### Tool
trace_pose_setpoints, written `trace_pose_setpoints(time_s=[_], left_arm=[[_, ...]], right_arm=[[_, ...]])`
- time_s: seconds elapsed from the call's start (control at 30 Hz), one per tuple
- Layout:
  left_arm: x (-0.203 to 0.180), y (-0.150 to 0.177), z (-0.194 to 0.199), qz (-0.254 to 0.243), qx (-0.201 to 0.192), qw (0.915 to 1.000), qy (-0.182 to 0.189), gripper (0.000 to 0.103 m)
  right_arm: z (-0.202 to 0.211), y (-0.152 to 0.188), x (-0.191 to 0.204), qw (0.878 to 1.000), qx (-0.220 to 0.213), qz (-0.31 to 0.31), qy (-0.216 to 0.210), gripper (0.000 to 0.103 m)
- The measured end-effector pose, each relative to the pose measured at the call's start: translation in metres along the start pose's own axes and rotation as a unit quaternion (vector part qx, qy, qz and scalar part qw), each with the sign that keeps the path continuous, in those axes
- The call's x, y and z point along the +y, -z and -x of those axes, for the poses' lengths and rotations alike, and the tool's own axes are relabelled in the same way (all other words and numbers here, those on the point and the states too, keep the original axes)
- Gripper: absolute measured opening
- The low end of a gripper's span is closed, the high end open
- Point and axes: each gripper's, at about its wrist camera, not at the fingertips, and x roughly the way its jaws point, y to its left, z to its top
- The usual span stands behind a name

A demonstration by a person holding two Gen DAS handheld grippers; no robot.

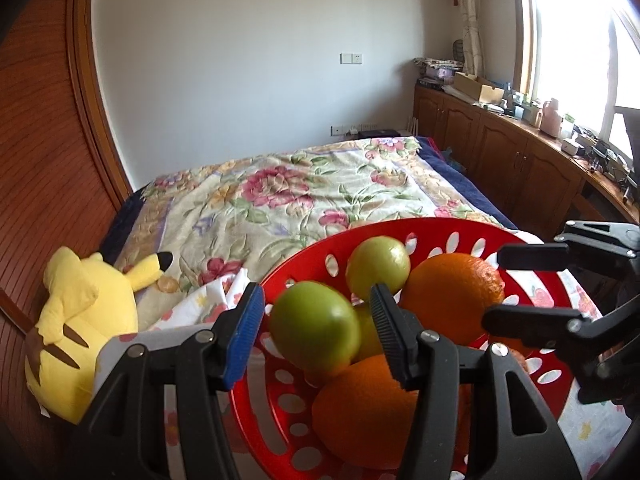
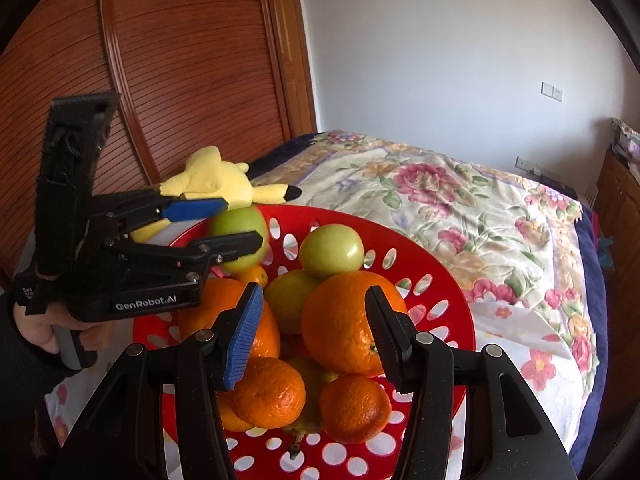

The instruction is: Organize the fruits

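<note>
In the left wrist view, the left gripper (image 1: 316,340) is hovering over the near-left part of a red perforated basket (image 1: 280,392) that is sitting on the bed (image 1: 280,192); its jaws are standing apart, and a blurred green apple (image 1: 314,328) is lying in the gap between them — whether the pads are touching it cannot be told. Behind that apple a second green apple (image 1: 378,266) is resting against a large orange (image 1: 452,296), and another orange (image 1: 360,412) is sitting low in front. At the right edge the right gripper (image 1: 532,288) is reaching in with its two black fingers spread, the large orange just beyond them. A yellow plush toy (image 1: 76,328) is lying at the left, beside the wooden wardrobe door (image 1: 44,160). In the right wrist view, the right gripper (image 2: 314,332) is poised above the basket (image 2: 432,264) with its jaws wide, framing the large orange (image 2: 344,324) without clearly touching it. Two small mandarins (image 2: 270,392) are lying in front, and a green apple (image 2: 332,250) is sitting behind. On the left, the left gripper (image 2: 234,224) — held in the person's hand (image 2: 40,328) — is straddling the blurred green apple (image 2: 240,240) at the basket's far-left rim, blue pad above and black finger in front. The plush toy (image 2: 212,180) is lying just behind it.
</note>
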Motion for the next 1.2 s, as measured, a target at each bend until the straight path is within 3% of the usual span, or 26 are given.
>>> trace_pose_setpoints(time_s=[0.33, 0.5, 0.73, 1.2], left_arm=[[-0.014, 0.018, 0.025, -0.003, -0.014, 0.9999, 0.004, 0.055], [-0.021, 0.030, 0.050, -0.005, -0.026, 0.9996, 0.005, 0.055], [-0.027, 0.048, 0.092, 0.002, -0.047, 0.9988, 0.011, 0.058], [-0.038, 0.076, 0.167, -0.010, -0.111, 0.9938, -0.002, 0.084]], right_arm=[[0.015, 0.013, 0.006, 0.999, -0.025, -0.021, 0.024, 0.054], [0.031, 0.026, 0.024, 0.997, -0.041, -0.007, 0.067, 0.054], [0.052, 0.045, 0.046, 0.995, -0.054, -0.014, 0.081, 0.054], [0.110, 0.064, 0.072, 0.988, -0.100, -0.046, 0.107, 0.055]])
